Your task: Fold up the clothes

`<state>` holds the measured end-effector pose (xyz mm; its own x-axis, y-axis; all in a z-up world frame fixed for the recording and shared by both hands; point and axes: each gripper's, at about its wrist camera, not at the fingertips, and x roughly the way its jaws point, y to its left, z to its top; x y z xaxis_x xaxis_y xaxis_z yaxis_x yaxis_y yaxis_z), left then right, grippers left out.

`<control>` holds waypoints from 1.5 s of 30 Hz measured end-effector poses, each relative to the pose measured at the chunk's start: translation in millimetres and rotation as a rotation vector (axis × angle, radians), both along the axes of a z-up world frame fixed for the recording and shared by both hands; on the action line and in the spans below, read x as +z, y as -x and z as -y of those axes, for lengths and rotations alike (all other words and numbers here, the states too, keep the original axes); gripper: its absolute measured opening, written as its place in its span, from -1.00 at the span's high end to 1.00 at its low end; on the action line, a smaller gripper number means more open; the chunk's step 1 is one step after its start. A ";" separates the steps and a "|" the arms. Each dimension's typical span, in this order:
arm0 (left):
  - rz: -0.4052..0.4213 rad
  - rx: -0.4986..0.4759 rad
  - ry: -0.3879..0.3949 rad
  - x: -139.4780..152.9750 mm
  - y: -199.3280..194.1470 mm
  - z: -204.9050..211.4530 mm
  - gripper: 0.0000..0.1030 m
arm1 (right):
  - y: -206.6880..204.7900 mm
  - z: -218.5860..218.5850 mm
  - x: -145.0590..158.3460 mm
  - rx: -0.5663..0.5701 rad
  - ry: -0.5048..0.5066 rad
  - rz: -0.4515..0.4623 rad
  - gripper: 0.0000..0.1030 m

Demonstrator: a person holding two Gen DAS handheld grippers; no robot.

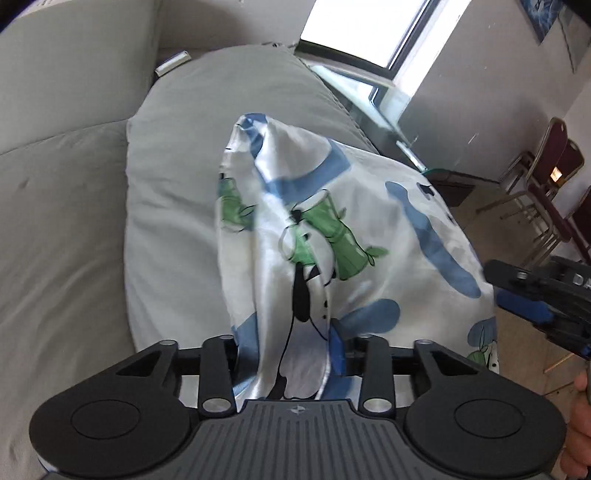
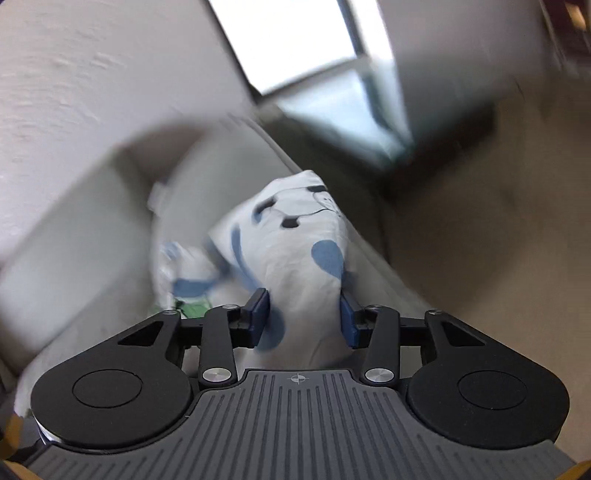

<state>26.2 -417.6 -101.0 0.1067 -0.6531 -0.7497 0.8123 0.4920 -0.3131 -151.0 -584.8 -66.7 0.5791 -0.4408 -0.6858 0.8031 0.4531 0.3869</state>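
Observation:
A white satin garment (image 1: 332, 229) printed with blue and green shapes lies bunched on a grey cushion (image 1: 177, 192) of the sofa. One fold of it runs up between the jaws of my left gripper (image 1: 286, 343). Those jaws stand apart; one blue pad (image 1: 336, 347) shows, and cloth covers the other. My right gripper (image 1: 509, 291) comes in from the right edge at the garment's hem. In the blurred right wrist view the garment (image 2: 295, 236) fills the gap of the right gripper (image 2: 303, 310). Its blue pads (image 2: 258, 314) stand well apart on either side of the cloth.
The sofa back (image 1: 74, 66) rises at the left, with a small white object (image 1: 171, 62) behind the cushion. A bright window (image 1: 362, 29) is at the far end. Dark red chairs (image 1: 546, 177) stand on the floor to the right. A hand (image 1: 580, 443) shows at the lower right edge.

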 end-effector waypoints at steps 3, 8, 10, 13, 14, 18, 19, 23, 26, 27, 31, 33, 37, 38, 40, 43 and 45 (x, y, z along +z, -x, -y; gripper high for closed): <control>0.039 0.004 0.003 6.8 -0.5 -30.3 0.12 | 32.2 -6.8 -0.4 -0.040 0.068 0.015 -0.34; 0.084 -0.030 -0.057 19.6 -6.2 -73.4 -0.20 | 75.2 -35.4 13.0 -0.049 0.088 0.070 -0.32; 0.087 -0.058 -0.097 21.8 -8.0 -87.9 -0.21 | 93.0 -65.7 29.0 -0.059 0.119 0.068 -0.32; 0.103 -0.084 -0.140 18.4 -6.4 -123.5 -0.21 | 124.2 -96.7 48.8 -0.094 0.173 0.048 -0.42; 0.102 -0.079 -0.136 19.1 -5.1 -135.0 -0.20 | 131.9 -103.6 54.1 -0.109 0.186 0.040 -0.45; 0.119 -0.036 -0.036 35.7 10.1 -169.3 -0.14 | 137.4 -115.3 52.9 -0.018 0.125 0.058 -0.40; 0.137 -0.027 0.001 42.8 17.6 -173.7 -0.12 | 131.7 -119.0 50.6 0.022 0.119 0.060 0.01; 0.237 0.017 0.013 66.6 51.1 -172.9 -0.11 | 93.8 -141.4 47.4 0.181 0.119 -0.007 0.91; 0.294 0.046 -0.015 82.3 72.4 -171.2 -0.33 | 74.8 -163.0 53.1 0.261 0.149 -0.068 0.74; 0.310 0.052 -0.017 88.1 78.9 -171.2 -0.47 | 69.4 -170.0 55.7 0.284 0.163 -0.092 0.60; 0.317 0.072 -0.015 109.1 97.7 -168.5 -0.88 | 61.5 -191.7 73.0 0.354 0.200 -0.149 -0.08; 0.313 0.069 -0.017 115.3 104.0 -164.1 -0.88 | 63.2 -200.8 85.8 0.368 0.226 -0.177 -0.24; 0.335 0.061 -0.051 119.8 119.9 -153.7 -0.92 | 70.3 -216.7 108.3 0.371 0.296 -0.238 -0.54; 0.327 0.055 -0.049 120.5 123.6 -151.8 -0.94 | 72.5 -219.0 111.6 0.368 0.308 -0.251 -0.55; 0.310 0.038 -0.037 121.3 130.9 -148.3 -0.96 | 79.2 -221.9 117.1 0.354 0.320 -0.265 -0.61; 0.316 0.016 -0.027 122.2 144.3 -143.6 -0.96 | 89.6 -223.3 122.2 0.335 0.318 -0.275 -0.66; 0.308 0.008 -0.026 119.9 150.2 -141.0 -0.96 | 96.1 -222.3 122.6 0.322 0.310 -0.277 -0.67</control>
<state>-124.0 -276.6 18.9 0.3365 -0.6325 -0.6977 0.8632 0.5034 -0.0400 -247.2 -362.5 55.9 0.5340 -0.4766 -0.6984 0.6571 0.7537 -0.0119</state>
